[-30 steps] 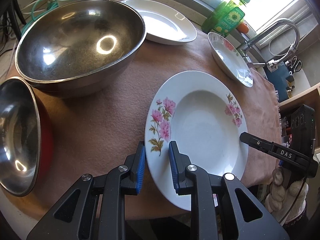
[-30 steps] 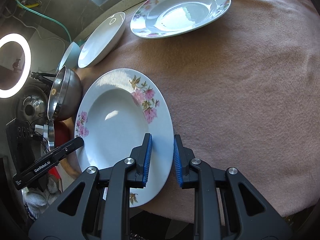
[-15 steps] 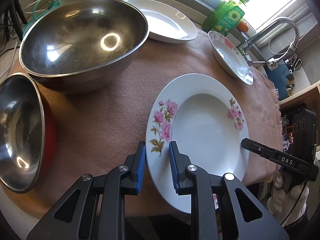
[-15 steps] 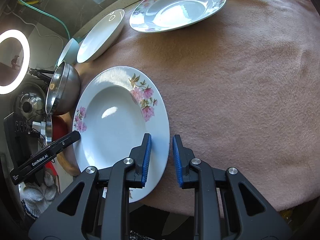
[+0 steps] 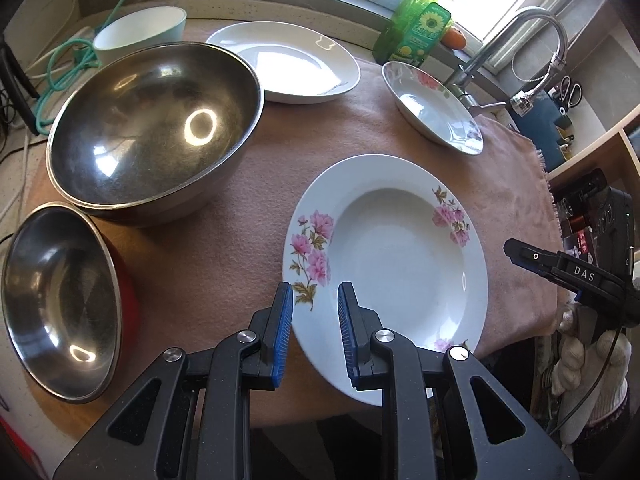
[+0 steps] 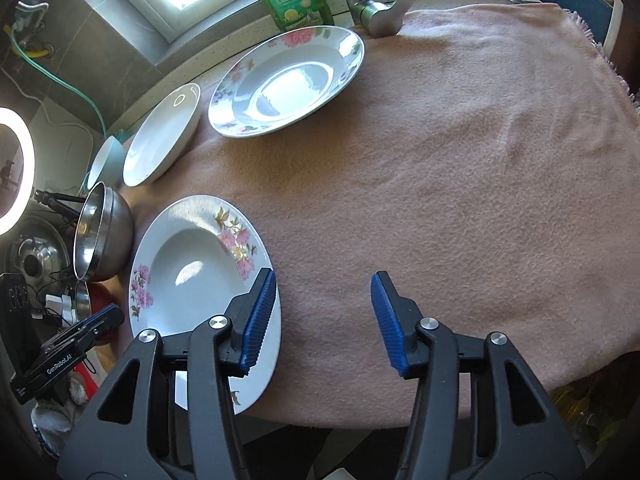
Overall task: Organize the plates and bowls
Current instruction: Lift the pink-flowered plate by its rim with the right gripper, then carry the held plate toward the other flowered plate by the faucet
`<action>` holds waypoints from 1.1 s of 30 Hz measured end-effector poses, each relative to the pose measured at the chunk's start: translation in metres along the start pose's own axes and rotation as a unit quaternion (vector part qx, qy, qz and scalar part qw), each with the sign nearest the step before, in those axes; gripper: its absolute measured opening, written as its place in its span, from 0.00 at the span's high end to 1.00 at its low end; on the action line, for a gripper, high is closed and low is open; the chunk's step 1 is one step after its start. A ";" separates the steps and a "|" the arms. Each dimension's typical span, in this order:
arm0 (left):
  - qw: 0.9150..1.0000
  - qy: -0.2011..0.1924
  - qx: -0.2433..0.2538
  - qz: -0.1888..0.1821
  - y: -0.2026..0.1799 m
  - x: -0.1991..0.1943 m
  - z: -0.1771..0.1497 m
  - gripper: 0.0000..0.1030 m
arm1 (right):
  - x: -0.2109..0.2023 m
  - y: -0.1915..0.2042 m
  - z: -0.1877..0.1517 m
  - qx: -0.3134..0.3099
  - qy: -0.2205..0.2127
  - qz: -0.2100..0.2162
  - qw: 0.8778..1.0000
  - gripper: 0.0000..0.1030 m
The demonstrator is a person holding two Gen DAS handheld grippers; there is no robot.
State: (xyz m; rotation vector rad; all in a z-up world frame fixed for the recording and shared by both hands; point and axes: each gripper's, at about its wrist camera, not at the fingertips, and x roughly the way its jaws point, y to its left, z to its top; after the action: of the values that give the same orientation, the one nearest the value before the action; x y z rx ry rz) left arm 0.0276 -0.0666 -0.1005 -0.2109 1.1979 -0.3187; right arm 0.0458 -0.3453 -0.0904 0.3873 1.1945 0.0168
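A flowered deep plate lies on the pink cloth near the front edge, also in the right wrist view. My left gripper straddles its left rim with a narrow gap between the pads; I cannot tell if they press it. My right gripper is open wide and empty, its left finger over the plate's right rim. A second flowered plate, a plain white plate and a pale bowl stand at the back.
A large steel bowl and a smaller steel bowl in a red one stand at left. A green soap bottle and a tap are at the back. The pink cloth spreads right.
My right gripper has opened wide and let go of the plate's rim. The plate has settled lower on the cloth. My left gripper has stayed at the left rim.
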 end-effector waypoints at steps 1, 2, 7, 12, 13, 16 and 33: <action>1.000 0.000 0.005 -0.006 -0.002 -0.001 0.002 0.79 | -0.004 0.000 0.001 0.001 -0.006 -0.004 1.000 0.50; 1.000 0.000 0.012 -0.011 -0.003 -0.002 0.005 0.80 | -0.008 0.000 0.003 0.001 -0.013 -0.009 1.000 0.50; 0.999 -0.004 0.036 -0.031 -0.010 -0.008 0.025 0.79 | -0.024 -0.005 0.020 0.015 -0.041 -0.012 0.999 0.50; 0.998 -0.012 0.046 -0.038 -0.022 -0.008 0.046 0.77 | -0.026 -0.015 0.052 -0.003 -0.053 -0.013 0.999 0.50; 0.998 -0.013 0.042 -0.043 -0.025 -0.006 0.051 0.76 | -0.023 -0.019 0.061 -0.008 -0.051 -0.009 0.999 0.50; 0.998 -0.022 0.022 -0.049 -0.035 0.002 0.068 0.75 | -0.014 -0.029 0.087 -0.020 -0.043 0.003 0.999 0.50; 0.996 -0.033 -0.076 -0.020 -0.076 0.085 0.148 0.75 | 0.061 -0.054 0.177 -0.064 0.005 0.052 0.997 0.67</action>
State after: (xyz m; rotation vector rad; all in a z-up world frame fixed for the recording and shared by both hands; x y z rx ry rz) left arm 0.1839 -0.1686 -0.0987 -0.3747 1.1547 -0.2529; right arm 0.2191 -0.4333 -0.1069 0.3371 1.1758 0.1844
